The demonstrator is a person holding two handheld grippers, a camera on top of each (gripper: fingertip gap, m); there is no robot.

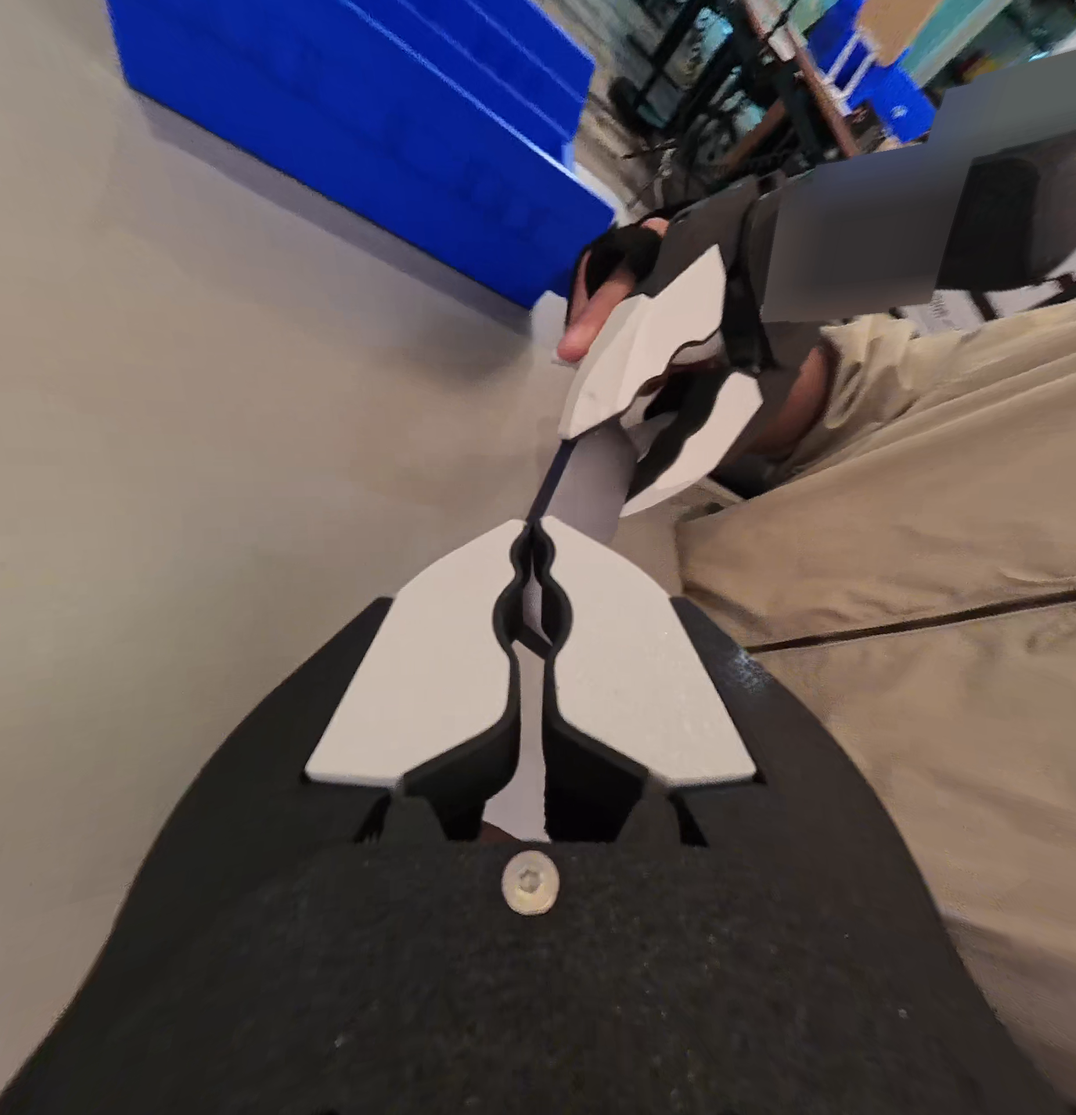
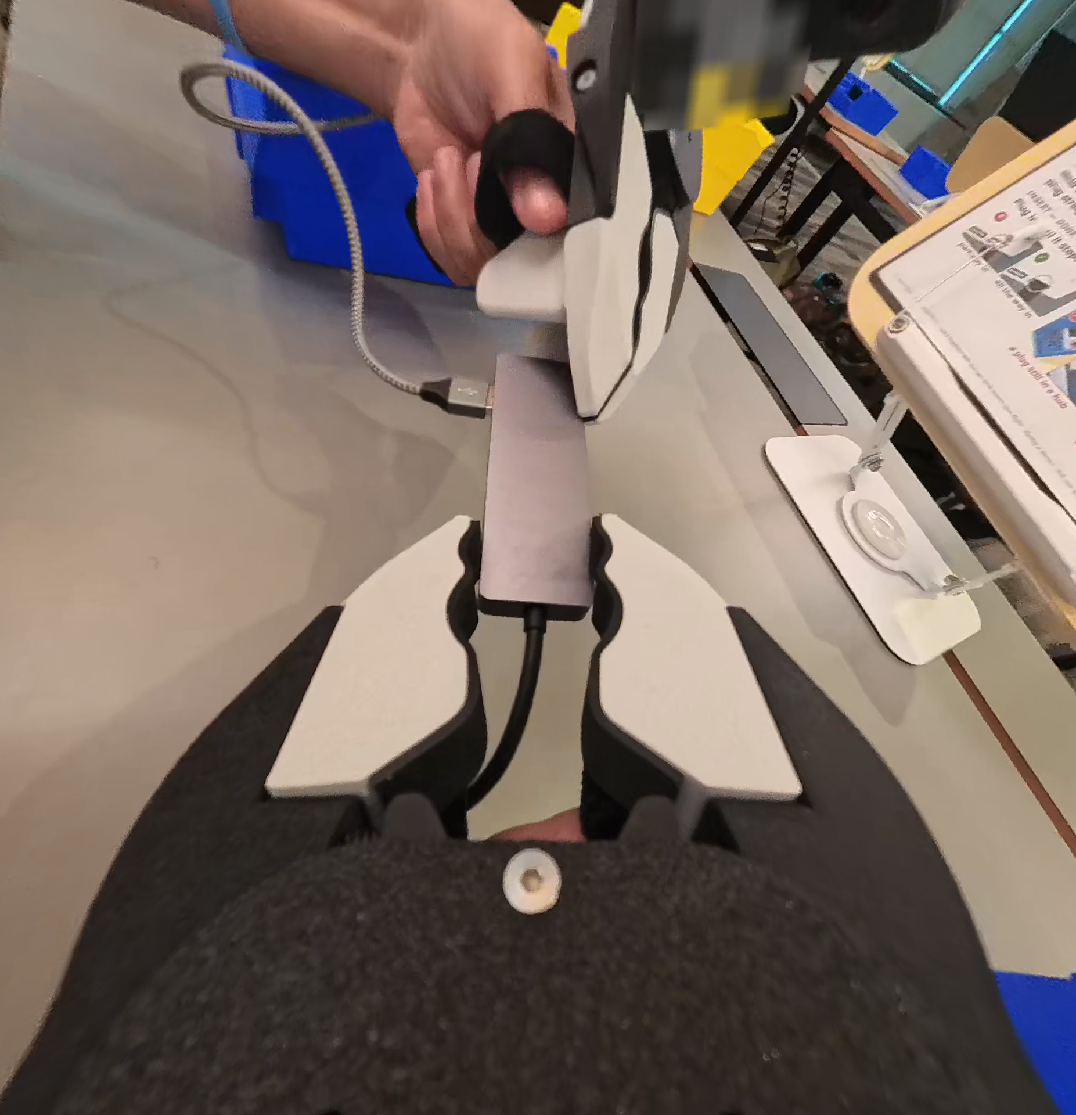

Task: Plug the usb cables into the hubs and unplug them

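My right gripper (image 2: 535,531) is shut on the near end of a flat grey hub (image 2: 535,482) and holds it above the table. The hub's black cord (image 2: 523,694) runs back between my fingers. A braided grey cable (image 2: 336,199) ends in a silver plug (image 2: 457,395) seated in the hub's left side; no gripper holds it. My left gripper (image 1: 534,531) is shut, with its tips at the hub's (image 1: 589,482) far end. In the right wrist view the left gripper (image 2: 595,410) comes down from above onto the hub's far right edge. The right gripper (image 1: 604,464) also shows in the left wrist view.
A blue bin (image 2: 318,199) stands at the back of the table (image 2: 131,482), also in the left wrist view (image 1: 342,151). Yellow bins (image 2: 728,151) are behind. An instruction board (image 2: 1006,301) on a white base (image 2: 825,482) stands at the right edge. A person's beige clothing (image 1: 885,603) is close by. There is about 5 cm between the tips of the two grippers.
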